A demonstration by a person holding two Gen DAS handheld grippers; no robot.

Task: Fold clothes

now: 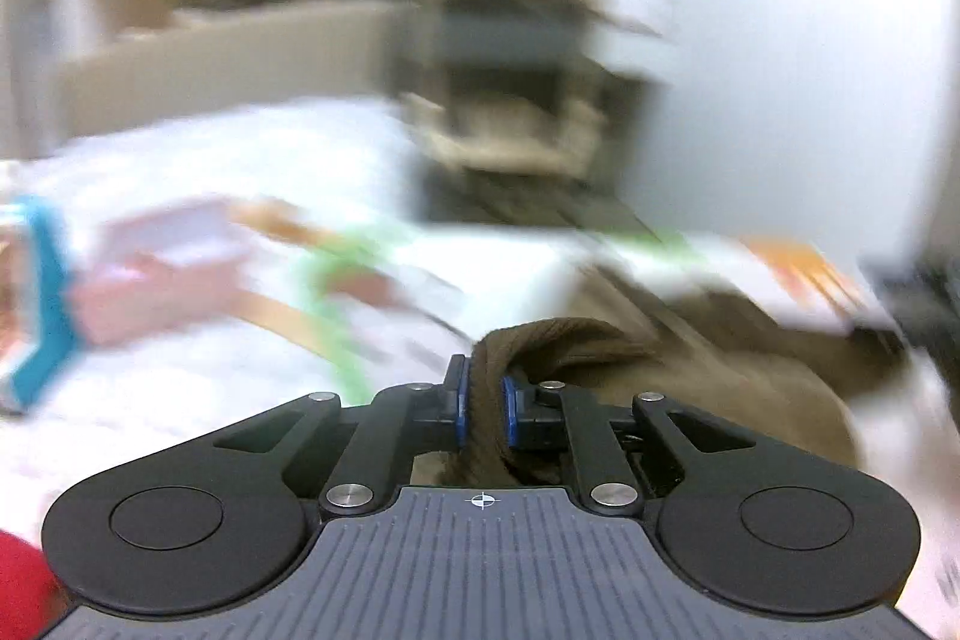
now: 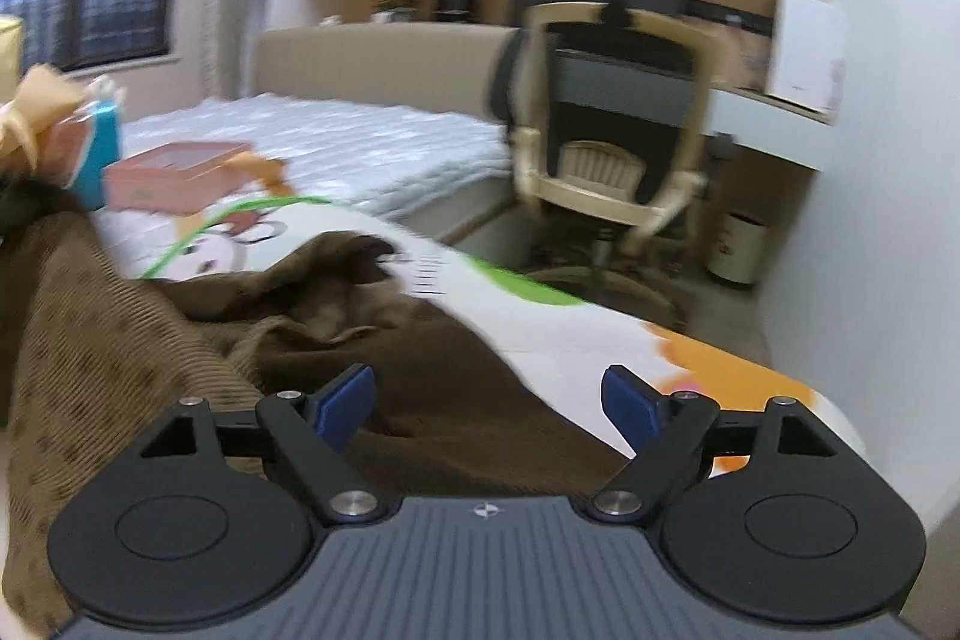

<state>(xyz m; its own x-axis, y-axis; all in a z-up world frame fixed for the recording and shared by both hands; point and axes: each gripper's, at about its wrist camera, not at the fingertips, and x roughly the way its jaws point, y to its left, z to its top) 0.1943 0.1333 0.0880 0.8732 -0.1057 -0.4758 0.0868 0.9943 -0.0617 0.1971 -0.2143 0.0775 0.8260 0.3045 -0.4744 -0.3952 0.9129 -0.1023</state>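
- Left wrist view: my left tool [image 1: 483,409] is clamped tight on a bunched edge of the brown garment [image 1: 708,358]; blue pads [image 1: 461,403] pinch a thick roll of cloth that pokes up just past the tips at lower centre.
- From that pinch the rest of the garment trails off toward the right of the frame, over the printed sheet [image 1: 198,400]. View is badly smeared, so I can't tell which part of the garment I hold.
- Right wrist view: my right tool [image 2: 489,400] is wide open and holds nothing; blue pads [image 2: 345,403] sit far apart at lower centre.
- Brown garment [image 2: 420,376] lies directly under and ahead of the right tool, filling the gap between the pads. A bulk of it rises at the left edge of the frame; a rumpled tip reaches toward mid frame.
- Key relation, my read: free cloth runs from left edge to centre, so the right tool is nearer the loose end and would close on cloth straight ahead and below.
- Materials: garment is soft, ribbed knit, dotted weave on the raised left part, limp and creased. Printed sheet [image 2: 600,334] is smooth, white, with green and orange cartoon shapes.
- Background: pink box [image 2: 174,178] at left, office chair [image 2: 606,148] upper right.
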